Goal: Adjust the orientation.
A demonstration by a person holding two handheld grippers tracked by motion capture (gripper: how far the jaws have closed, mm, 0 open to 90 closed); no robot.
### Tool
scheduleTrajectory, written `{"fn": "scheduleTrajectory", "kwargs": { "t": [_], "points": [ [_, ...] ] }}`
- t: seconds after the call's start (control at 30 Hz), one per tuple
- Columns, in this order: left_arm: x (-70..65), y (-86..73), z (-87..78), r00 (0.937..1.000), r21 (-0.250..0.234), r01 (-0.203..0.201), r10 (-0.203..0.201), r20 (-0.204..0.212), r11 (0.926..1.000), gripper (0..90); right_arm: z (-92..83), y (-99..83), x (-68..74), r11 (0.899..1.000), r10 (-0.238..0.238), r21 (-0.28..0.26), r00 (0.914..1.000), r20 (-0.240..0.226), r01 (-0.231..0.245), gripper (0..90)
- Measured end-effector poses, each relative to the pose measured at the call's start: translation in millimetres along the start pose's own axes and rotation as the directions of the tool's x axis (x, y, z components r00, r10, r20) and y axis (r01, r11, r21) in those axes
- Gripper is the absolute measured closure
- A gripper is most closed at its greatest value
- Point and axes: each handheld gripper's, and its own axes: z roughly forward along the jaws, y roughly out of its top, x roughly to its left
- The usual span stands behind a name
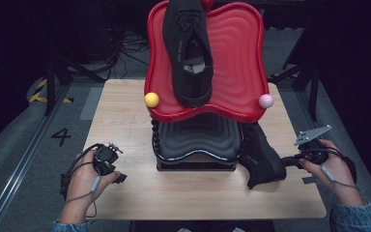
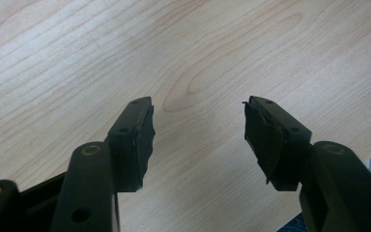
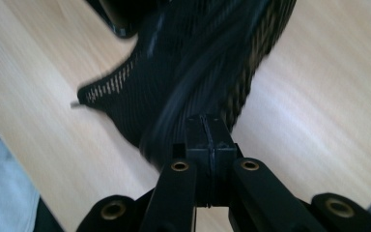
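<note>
The right gripper (image 1: 290, 162) is clamped on the heel fabric of the black shoe (image 1: 261, 157), which stands on the table (image 1: 125, 111) beside the black stand (image 1: 195, 145). This thin pinch could slip (the mesh looks soft), dropping the shoe. The left gripper (image 2: 198, 130) hangs apart, empty, above the wood.

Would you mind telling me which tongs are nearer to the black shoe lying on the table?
Right. The right tongs grip that black shoe at its heel; the left tongs hover open across the table.
</note>
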Motion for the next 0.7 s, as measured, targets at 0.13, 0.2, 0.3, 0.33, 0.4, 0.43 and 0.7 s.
{"fn": "scheduleTrajectory", "kwargs": {
  "t": [0.13,0.2,0.3,0.33,0.4,0.43,0.7],
  "points": [
    [1.9,0.4,1.3,0.9999,0.006,-0.010,0.010,0.004,0.9999,43.9,-0.1,5.7,2.5,1.000,-0.011,-0.001,0.9999,0.003,0.011,90.0],
    [1.7,0.4,2.8,0.9999,0.010,-0.014,0.014,0.005,0.9998,43.8,-2.6,13.9,7.4,0.999,-0.037,-0.015,0.9993,0.005,0.037,90.0],
    [1.7,0.3,4.7,0.9998,0.019,-0.015,0.014,0.010,0.9997,43.3,-0.7,19.4,9.8,0.999,-0.046,-0.007,0.9989,-0.001,0.046,90.0],
    [2.0,0.2,5.4,0.9999,0.020,-0.014,0.014,0.008,0.9997,43.2,3.0,24.7,10.9,0.998,-0.058,0.004,0.9983,-0.008,0.058,90.0],
    [2.1,-0.3,6.3,1.0000,0.021,-0.001,0.001,0.009,0.9998,43.2,5.2,26.9,11.2,0.998,-0.058,0.012,0.9982,-0.010,0.059,90.0],
    [2.5,-0.2,6.6,0.9999,0.024,-0.005,0.005,0.014,0.9997,43.2,7.7,28.6,10.3,0.998,-0.064,0.018,0.9979,-0.013,0.064,90.0],
    [4.9,3.1,8.3,0.9997,0.028,-0.017,0.016,0.019,0.9995,42.8,17.3,22.1,1.8,0.999,-0.032,0.022,0.9995,-0.003,0.032,90.0]
  ]
}}
